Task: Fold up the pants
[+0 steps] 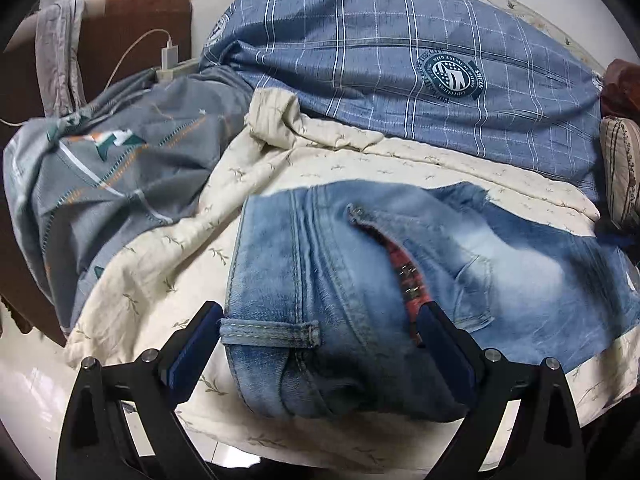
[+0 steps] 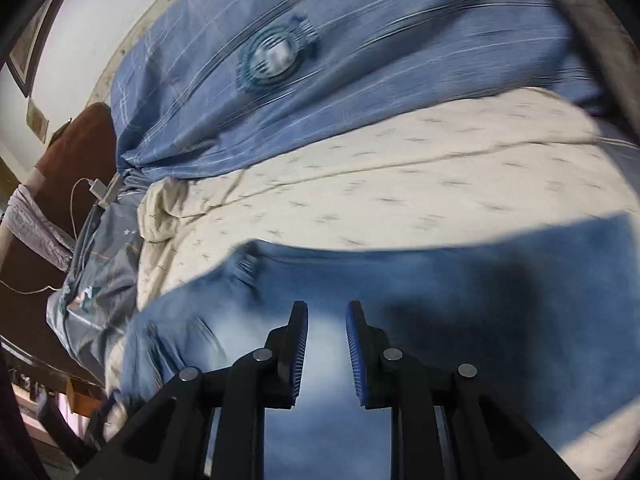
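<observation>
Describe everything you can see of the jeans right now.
The jeans are faded light-blue denim with paler worn patches and stitched seams, lying folded on the cream leaf-print sheet. The waistband end faces the left claw, with a belt loop and a red plaid lining showing at a pocket opening. The left claw's open fingers straddle that end. The right claw, slightly open, hovers over the denim; that view is blurred.
</observation>
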Available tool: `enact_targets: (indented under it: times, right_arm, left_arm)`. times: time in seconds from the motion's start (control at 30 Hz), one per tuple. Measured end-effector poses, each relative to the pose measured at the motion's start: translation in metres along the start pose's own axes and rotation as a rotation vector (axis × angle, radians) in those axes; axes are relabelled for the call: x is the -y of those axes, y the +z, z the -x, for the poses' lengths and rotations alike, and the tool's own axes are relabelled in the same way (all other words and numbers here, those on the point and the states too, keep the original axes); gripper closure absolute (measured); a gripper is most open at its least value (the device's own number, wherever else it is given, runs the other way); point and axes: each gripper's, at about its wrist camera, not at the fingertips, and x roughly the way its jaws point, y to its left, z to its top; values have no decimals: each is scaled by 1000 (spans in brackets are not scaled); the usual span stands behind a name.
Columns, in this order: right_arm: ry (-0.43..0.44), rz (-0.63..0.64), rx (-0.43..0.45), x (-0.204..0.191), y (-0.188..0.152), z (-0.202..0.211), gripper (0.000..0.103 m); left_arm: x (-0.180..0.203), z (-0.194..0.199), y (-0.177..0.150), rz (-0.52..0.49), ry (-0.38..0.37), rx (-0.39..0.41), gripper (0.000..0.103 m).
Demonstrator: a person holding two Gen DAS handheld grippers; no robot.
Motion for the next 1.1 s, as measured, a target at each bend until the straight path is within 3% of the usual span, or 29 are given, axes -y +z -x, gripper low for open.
enact_targets:
  times: [0.23,0.4,0.53,0.63,0.73,0.8,1.0,1.1]
  right_arm:
    - [-66,-135,72,86,-23,59,80]
    - [-72,-202,75,117,-22,61,80]
    - [-53,-214,58,128,-24,44,80]
    - [-55,-204,43,131,-28,31,80]
    - [-88,-170,13,136,-35,17,80]
    - [-91,-186,-8,141,-39,10,80]
    - [-56,-175,-49,148,-44,14,80]
    - [-7,-186,33,164,-57,46,80]
  left_arm:
    - [24,35,16,-54,44,82,5]
    - [34,40,29,-69,53,100,5]
    - [49,21,30,-128,110,66,5]
    - [45,-11,26,-142,212,-24,5]
    - [24,-39,20,-84,283,-131,6]
    - [11,-51,17,-38,269,-165,3]
    - [5,-54,19,-31,264,-177,0]
    - [5,-36,29,-18,303,-106,0]
